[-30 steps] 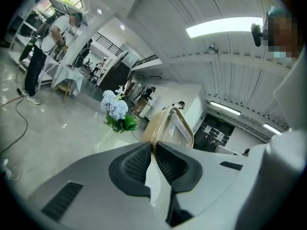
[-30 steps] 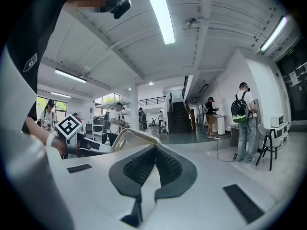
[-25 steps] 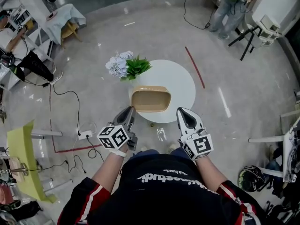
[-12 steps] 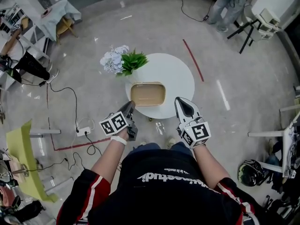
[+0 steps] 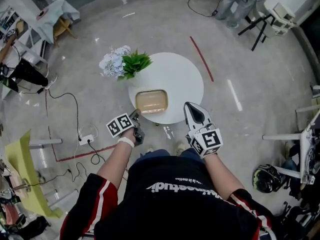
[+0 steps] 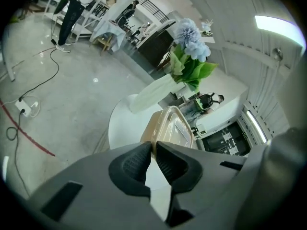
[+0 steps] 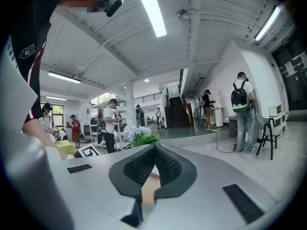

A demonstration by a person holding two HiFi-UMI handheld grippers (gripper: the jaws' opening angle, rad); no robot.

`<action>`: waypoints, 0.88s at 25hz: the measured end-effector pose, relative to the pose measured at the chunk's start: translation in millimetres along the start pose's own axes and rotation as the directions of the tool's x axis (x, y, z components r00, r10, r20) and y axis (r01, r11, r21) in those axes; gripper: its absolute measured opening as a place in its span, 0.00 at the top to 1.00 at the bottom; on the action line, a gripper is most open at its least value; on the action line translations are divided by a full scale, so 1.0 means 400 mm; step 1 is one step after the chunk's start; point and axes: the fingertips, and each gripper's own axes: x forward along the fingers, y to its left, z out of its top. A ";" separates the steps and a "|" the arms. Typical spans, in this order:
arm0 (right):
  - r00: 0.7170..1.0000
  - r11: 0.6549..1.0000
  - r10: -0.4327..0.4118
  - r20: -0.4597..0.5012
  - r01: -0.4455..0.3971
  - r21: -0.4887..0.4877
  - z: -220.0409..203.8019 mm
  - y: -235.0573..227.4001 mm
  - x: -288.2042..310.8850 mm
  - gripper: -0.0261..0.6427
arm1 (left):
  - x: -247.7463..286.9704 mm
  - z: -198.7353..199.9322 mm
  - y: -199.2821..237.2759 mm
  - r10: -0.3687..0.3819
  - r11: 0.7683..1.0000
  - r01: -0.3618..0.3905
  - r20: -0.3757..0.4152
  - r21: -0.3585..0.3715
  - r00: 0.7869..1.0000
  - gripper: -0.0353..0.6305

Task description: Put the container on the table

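Observation:
A tan, shallow plastic container [image 5: 151,101] lies over the near part of the round white table [image 5: 182,79]; whether it rests on the top I cannot tell. My left gripper [image 5: 136,114] is at its near left corner, jaws closed to a thin slit on the rim. In the left gripper view the container [image 6: 171,127] starts right at my left gripper [image 6: 153,144]. My right gripper [image 5: 190,107] hangs shut and empty by the table's front right edge, apart from the container. In the right gripper view, tan shows behind that right gripper [image 7: 155,148].
A white vase of pale blue flowers and green leaves [image 5: 121,63] stands at the table's far left edge. A power strip and cables [image 5: 85,137] lie on the floor to the left, beside red floor tape [image 5: 201,58]. People stand further off.
The container has gone down toward the table top with my left gripper at its corner, and both look smaller. My right gripper has stayed beside the table's front edge.

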 end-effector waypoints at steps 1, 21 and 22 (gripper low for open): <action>1.000 1.000 -0.003 -0.002 0.003 -0.001 -0.001 -0.002 -0.002 0.94 | 0.010 -0.007 0.011 0.009 1.000 -0.009 -0.009 -0.014 1.000 0.88; 0.997 0.997 -0.070 -0.018 0.070 0.018 -0.027 -0.082 -0.025 0.95 | 0.139 -0.070 0.126 0.111 0.979 -0.127 -0.111 -0.158 0.988 0.88; 0.997 0.997 -0.073 -0.019 0.073 0.023 -0.027 -0.089 -0.029 0.95 | 0.141 -0.073 0.131 0.117 0.978 -0.134 -0.114 -0.161 0.987 0.88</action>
